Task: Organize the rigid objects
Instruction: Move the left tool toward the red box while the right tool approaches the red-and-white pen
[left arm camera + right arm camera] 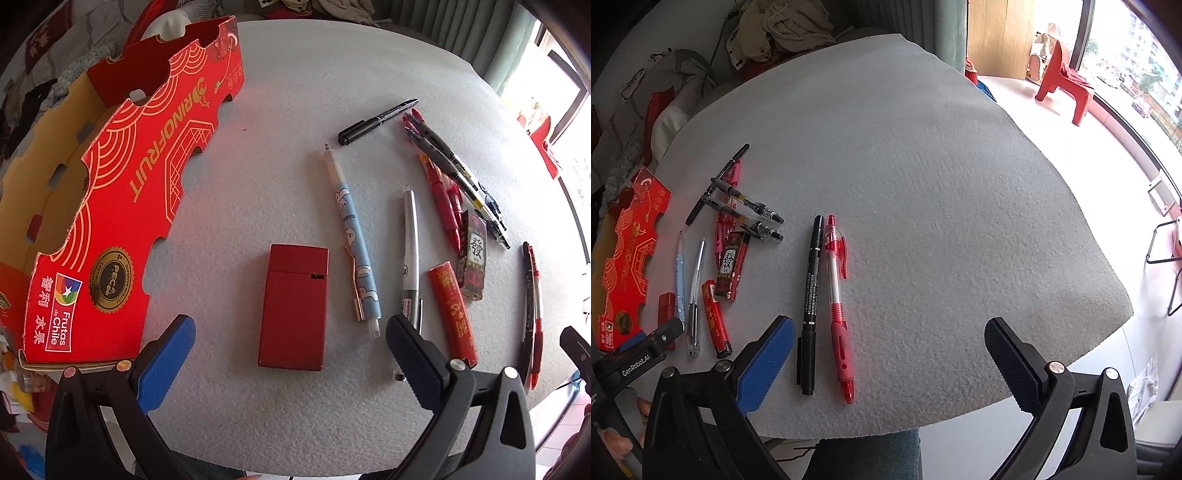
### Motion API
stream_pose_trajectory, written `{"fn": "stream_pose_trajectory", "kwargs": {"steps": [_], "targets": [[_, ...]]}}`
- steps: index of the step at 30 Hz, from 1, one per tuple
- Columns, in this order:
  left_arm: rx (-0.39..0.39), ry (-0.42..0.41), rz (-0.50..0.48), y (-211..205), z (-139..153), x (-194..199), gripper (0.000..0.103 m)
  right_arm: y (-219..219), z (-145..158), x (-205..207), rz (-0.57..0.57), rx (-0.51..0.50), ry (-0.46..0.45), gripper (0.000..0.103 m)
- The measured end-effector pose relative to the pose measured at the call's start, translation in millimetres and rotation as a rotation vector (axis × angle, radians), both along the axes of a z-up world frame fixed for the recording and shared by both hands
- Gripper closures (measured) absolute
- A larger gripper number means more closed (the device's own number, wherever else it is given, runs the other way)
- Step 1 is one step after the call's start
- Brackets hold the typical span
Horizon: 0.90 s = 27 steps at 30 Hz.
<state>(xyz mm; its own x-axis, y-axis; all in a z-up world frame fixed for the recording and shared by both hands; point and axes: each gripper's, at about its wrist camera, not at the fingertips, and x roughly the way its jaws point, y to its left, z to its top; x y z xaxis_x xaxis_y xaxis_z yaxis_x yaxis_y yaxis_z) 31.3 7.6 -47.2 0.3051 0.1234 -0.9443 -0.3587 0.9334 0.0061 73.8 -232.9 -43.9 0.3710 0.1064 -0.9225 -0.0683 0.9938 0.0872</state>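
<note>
the red flat case [293, 308] lies on the white foam-covered table [332, 74], straight ahead at 12 o'clock of the left gripper [290, 345], whose jaws stand wide apart with nothing between them. at 3 o'clock of the case, just beside it, lies the blue cartoon pen [352, 236], then the silver pen [410, 254], then a red printed tube [452, 314] and a small dark box with a chinese character [472, 254]. toward 1 o'clock a heap of red and dark pens [448, 177] crosses over itself, with a black marker [376, 121] lying apart at its 10 o'clock. at 9 o'clock of the case stands the red fruit carton [122, 206], its cut-out wall facing the table. in the right wrist view a black marker pen [810, 304] and a red gel pen [839, 306] lie side by side, well apart from the rest, near the left finger [768, 365] of the right gripper [888, 360], also wide open and empty.
</note>
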Motion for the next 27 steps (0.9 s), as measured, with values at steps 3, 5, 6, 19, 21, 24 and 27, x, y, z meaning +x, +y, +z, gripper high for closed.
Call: {"fn": "stream_pose_trajectory", "kwargs": {"steps": [3,5,6,19,21,24,27], "targets": [[-0.004,0.004,-0.004,4.6,-2.0,3.3,0.0,0.2,-2.7,1.0,0.004,-0.008,0.005,0.0],[-0.001,0.007,-0.007,3.0,-1.7,4.0,0.0,-1.0,-4.1,1.8,0.003,-0.015,0.008,0.0],[-0.002,0.007,-0.008,3.6,-4.1,6.1,0.0,-2.1,-4.7,2.1,0.002,-0.019,0.009,0.0],[-0.007,0.008,-0.001,6.2,-7.7,7.1,0.0,-7.1,-12.3,4.1,0.005,-0.05,0.032,0.0],[-0.008,0.004,-0.002,7.6,-6.0,6.7,0.0,-7.4,-12.9,4.2,0.009,-0.055,0.032,0.0],[-0.003,0.006,-0.007,7.5,-5.3,6.8,0.0,-6.7,-16.0,5.6,0.016,-0.068,0.039,0.0],[-0.005,0.009,-0.007,6.0,-5.3,7.0,0.0,-4.9,-18.8,6.7,0.022,-0.074,0.045,0.0]]}}
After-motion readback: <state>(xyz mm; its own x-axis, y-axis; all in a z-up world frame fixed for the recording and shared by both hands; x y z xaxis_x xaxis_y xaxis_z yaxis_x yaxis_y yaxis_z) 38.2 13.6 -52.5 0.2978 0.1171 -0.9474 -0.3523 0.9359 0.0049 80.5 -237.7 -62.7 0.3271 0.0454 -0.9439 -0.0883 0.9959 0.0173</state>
